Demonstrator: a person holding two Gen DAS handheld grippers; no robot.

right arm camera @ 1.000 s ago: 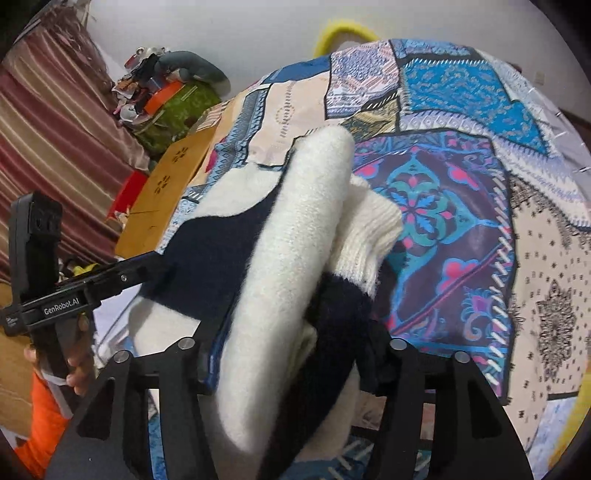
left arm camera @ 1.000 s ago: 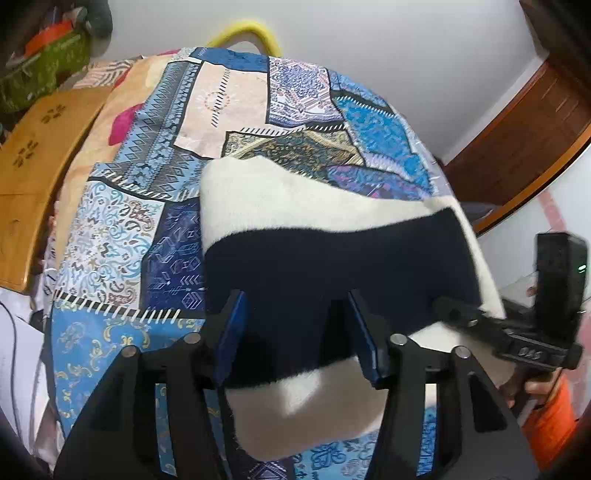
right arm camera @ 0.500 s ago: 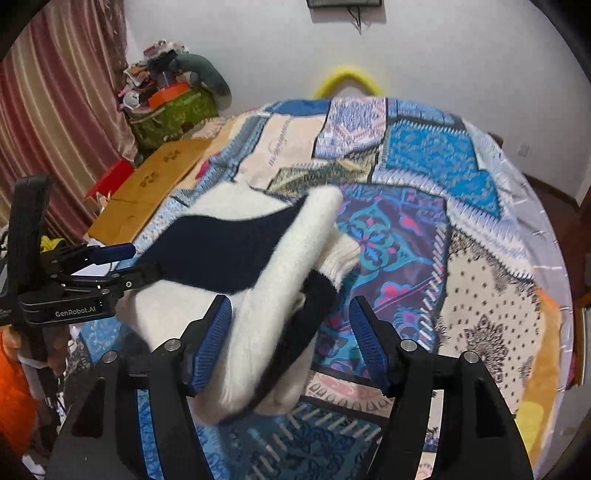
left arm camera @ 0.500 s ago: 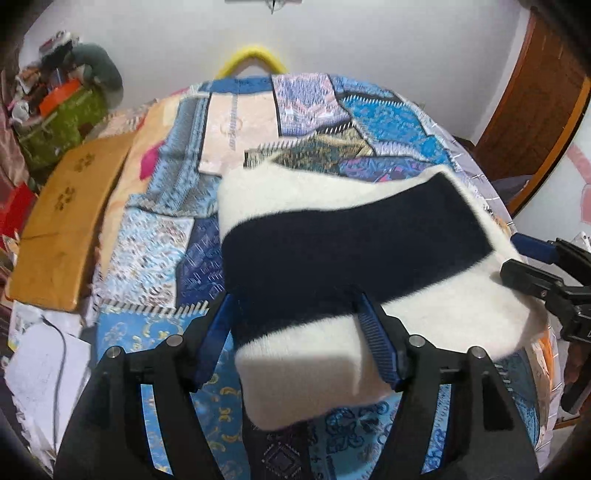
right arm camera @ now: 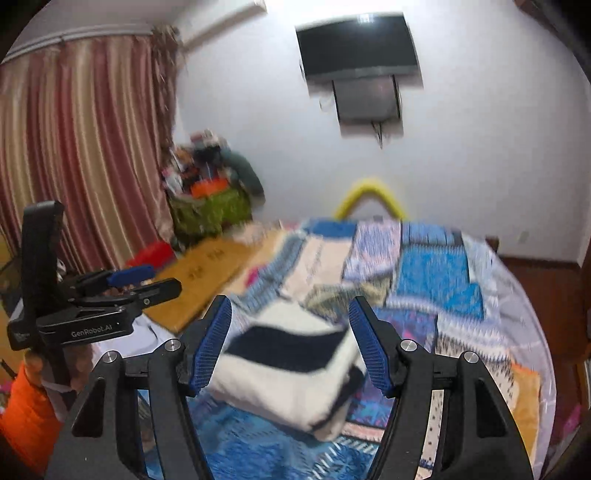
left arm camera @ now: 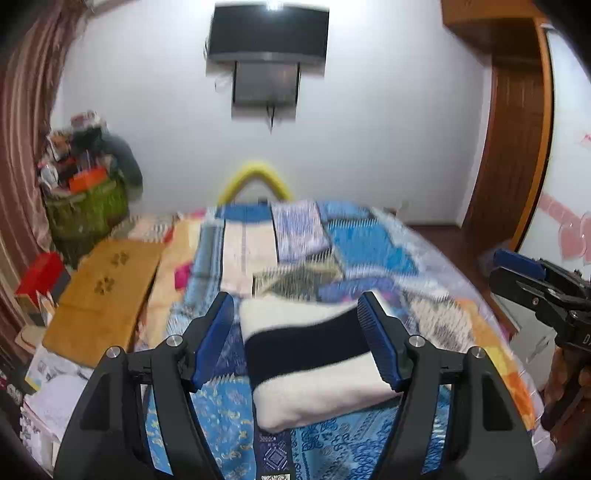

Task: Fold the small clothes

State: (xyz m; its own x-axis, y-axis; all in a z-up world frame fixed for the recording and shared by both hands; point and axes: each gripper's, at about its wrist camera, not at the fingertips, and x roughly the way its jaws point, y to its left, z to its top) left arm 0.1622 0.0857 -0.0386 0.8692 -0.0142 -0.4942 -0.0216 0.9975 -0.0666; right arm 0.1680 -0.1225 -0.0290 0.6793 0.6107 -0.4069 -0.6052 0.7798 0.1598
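A folded white sweater with a broad navy stripe (left arm camera: 314, 354) lies on the patchwork bedspread (left arm camera: 369, 254) near the bed's front edge. It also shows in the right wrist view (right arm camera: 291, 365). My left gripper (left arm camera: 295, 339) is open and empty, raised above and in front of the sweater. My right gripper (right arm camera: 290, 343) is open and empty too, held back from the sweater. Each gripper shows from the side in the other's view: the right gripper (left arm camera: 532, 280) and the left gripper (right arm camera: 140, 284).
A wooden board (left arm camera: 99, 299) lies along the bed's left side. A green basket of clutter (left arm camera: 85, 206) stands by the striped curtain (right arm camera: 74, 147). A TV (left arm camera: 267, 33) hangs on the far wall. A wooden door (left arm camera: 517, 147) is at the right.
Both grippers let go of the sweater, opened, and pulled back and up. The folded sweater now rests on the bed, and the views have tilted up toward the wall.
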